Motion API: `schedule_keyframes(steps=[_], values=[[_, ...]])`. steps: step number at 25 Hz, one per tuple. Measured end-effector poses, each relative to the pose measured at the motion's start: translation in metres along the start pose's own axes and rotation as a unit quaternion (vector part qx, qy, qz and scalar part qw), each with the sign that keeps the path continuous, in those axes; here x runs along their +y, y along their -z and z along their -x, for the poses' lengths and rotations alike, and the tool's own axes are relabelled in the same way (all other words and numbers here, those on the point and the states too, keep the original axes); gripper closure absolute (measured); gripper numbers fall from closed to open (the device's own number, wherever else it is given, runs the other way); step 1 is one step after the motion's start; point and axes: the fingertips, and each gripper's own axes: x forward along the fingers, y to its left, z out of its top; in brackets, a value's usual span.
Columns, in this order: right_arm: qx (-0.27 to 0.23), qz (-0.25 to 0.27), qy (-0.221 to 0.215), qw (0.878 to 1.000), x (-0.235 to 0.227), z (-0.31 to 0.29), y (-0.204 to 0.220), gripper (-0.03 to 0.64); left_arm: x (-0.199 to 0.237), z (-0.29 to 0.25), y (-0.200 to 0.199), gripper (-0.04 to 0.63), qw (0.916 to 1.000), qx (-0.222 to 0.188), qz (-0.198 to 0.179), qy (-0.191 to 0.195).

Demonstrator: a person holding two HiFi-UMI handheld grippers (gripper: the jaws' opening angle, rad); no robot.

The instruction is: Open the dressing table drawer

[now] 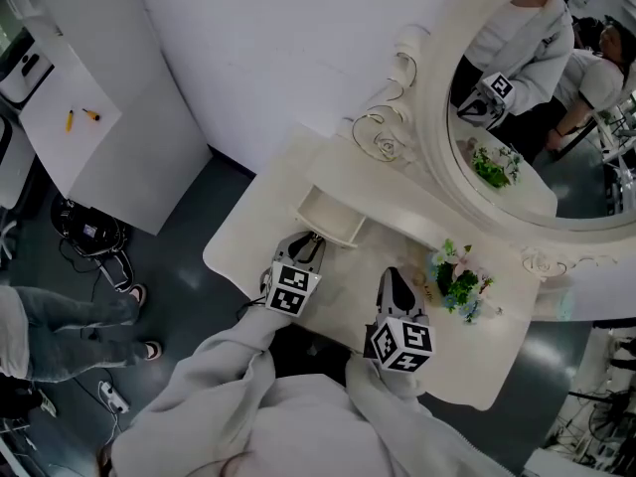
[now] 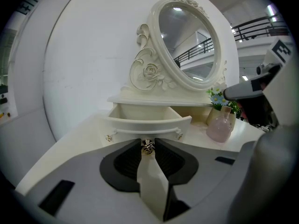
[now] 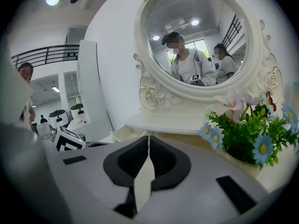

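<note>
Here the left gripper (image 2: 148,143) pinches the metal knob (image 2: 148,148) of the pulled-out drawer (image 2: 140,123) at frame centre; the right gripper (image 3: 148,138) has its jaws pressed together, empty.

No words, numbers or brand names can be read anywhere. The only printed marks are black-and-white square patterns on the cube of the left gripper (image 1: 309,238) and on the cube of the right gripper (image 1: 392,273). They carry no letters or digits. One such pattern also shows reflected in the mirror (image 1: 537,182). In the left gripper view, dark marks on a white panel (image 2: 29,3) at the upper left are too blurred to read.
</note>
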Motion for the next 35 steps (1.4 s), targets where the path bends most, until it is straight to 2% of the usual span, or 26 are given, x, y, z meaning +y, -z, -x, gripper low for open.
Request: schedule_keyframes(steps=[19, 25, 28, 35], values=[[-0.001, -0.003, -0.006, 1.000, -0.003, 0.001, 0.003, 0.581, -0.007, 0.012, 0.007, 0.494, 0.9997, 0.025, -0.001, -0.006], [-0.003, -0.004, -0.007, 1.000, -0.005, 0.003, 0.000, 0.581, -0.007, 0.010, 0.002, 0.491, 0.9997, 0.022, 0.003, -0.010], [-0.004, -0.004, -0.008, 1.000, -0.006, 0.004, -0.001, 0.581, -0.007, 0.010, 0.004, 0.489, 0.9995, 0.024, 0.016, -0.009], [-0.008, -0.013, -0.012, 1.000, -0.012, 0.004, -0.003, 0.581, -0.003, 0.030, -0.004, 0.423, 0.9966, 0.016, 0.081, 0.002]])
